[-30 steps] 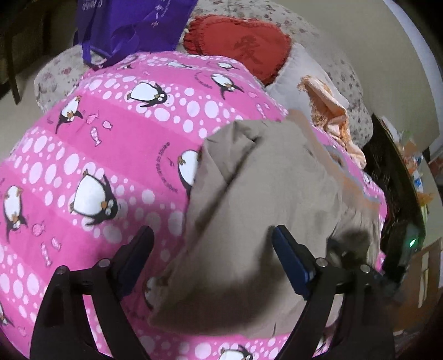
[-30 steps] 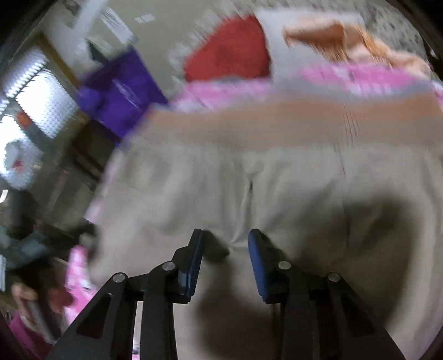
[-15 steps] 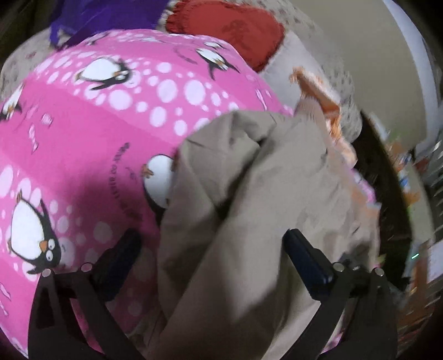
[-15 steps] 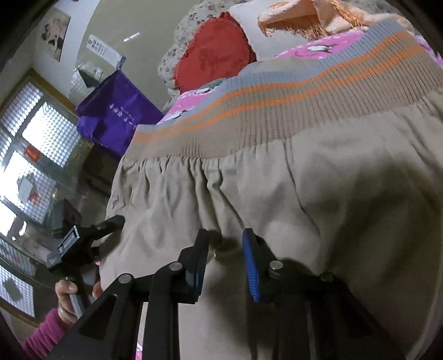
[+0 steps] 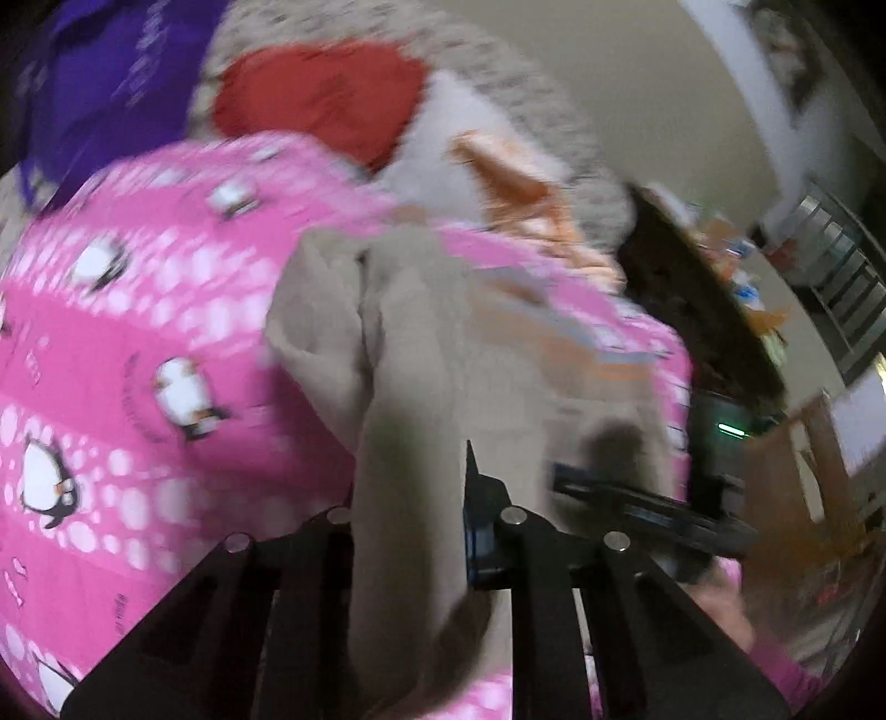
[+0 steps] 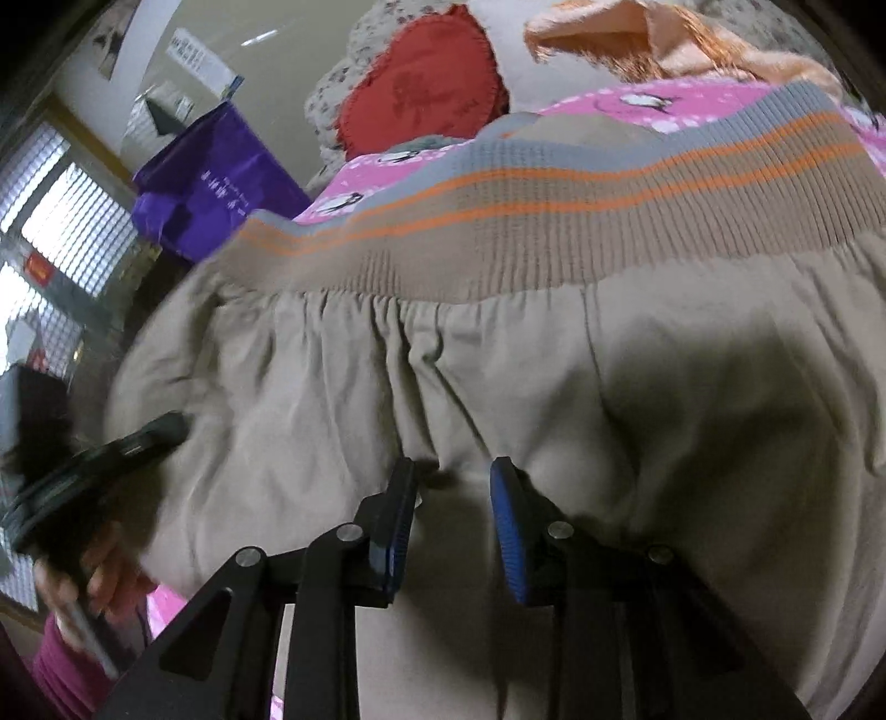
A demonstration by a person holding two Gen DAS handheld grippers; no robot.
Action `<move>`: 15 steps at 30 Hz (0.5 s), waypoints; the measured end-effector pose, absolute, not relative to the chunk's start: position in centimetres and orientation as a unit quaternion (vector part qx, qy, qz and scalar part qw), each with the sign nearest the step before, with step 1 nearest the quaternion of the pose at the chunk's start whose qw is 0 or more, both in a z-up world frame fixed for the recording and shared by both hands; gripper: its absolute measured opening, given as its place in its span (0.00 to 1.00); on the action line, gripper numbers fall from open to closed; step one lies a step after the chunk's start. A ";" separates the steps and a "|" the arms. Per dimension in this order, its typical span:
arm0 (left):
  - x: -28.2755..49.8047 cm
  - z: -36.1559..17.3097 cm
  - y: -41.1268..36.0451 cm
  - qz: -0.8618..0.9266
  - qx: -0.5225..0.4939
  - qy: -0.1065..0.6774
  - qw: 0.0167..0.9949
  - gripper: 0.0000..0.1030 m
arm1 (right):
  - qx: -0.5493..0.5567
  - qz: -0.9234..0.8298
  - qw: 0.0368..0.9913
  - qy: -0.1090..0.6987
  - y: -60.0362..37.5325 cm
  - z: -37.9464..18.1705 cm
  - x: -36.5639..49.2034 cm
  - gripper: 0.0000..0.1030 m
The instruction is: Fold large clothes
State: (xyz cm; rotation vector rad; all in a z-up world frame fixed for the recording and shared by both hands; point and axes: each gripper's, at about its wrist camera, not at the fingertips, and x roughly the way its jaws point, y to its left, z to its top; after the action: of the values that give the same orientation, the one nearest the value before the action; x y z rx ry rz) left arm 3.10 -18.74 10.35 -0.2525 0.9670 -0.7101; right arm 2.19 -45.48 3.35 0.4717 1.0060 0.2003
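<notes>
Beige trousers with a ribbed waistband striped orange and grey lie on a pink penguin-print blanket. My left gripper is shut on a bunched fold of the trouser cloth, which runs down between its fingers; the view is blurred. My right gripper rests on the trousers below the waistband, its jaws narrowly apart with a pinch of cloth between the blue pads. The left gripper also shows in the right wrist view, at the trousers' left edge.
A red heart cushion, an orange cloth and a purple bag lie behind the blanket on a floral sofa. A dark cluttered table stands to the right.
My left gripper went from wide open over the trousers to shut on a fold of them. My right gripper stayed on the cloth, jaws still narrowly apart.
</notes>
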 end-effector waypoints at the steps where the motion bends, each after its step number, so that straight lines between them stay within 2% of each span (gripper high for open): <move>1: 2.4 11.1 -19.4 -0.343 -0.112 0.448 0.818 0.15 | 0.233 0.095 0.842 0.477 -45.7 3.2 2.2 0.28; 4: -0.8 13.5 -23.2 -0.387 -0.081 0.427 0.813 0.15 | 0.297 0.095 0.825 0.471 -47.2 2.7 2.3 0.28; 8: -3.2 13.4 -27.8 -0.419 -0.040 0.425 0.802 0.15 | 0.399 0.098 0.791 0.454 -49.3 1.4 2.0 0.28; 15: -3.6 11.8 -30.1 -0.415 -0.040 0.452 0.789 0.15 | 0.459 0.096 0.767 0.438 -51.5 1.9 0.1 0.30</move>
State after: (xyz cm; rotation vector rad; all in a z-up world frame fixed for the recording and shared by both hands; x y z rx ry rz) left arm -3.55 -30.09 11.76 -0.0863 0.9733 -0.8932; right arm 0.14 -51.47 1.94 0.9971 0.9503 0.2080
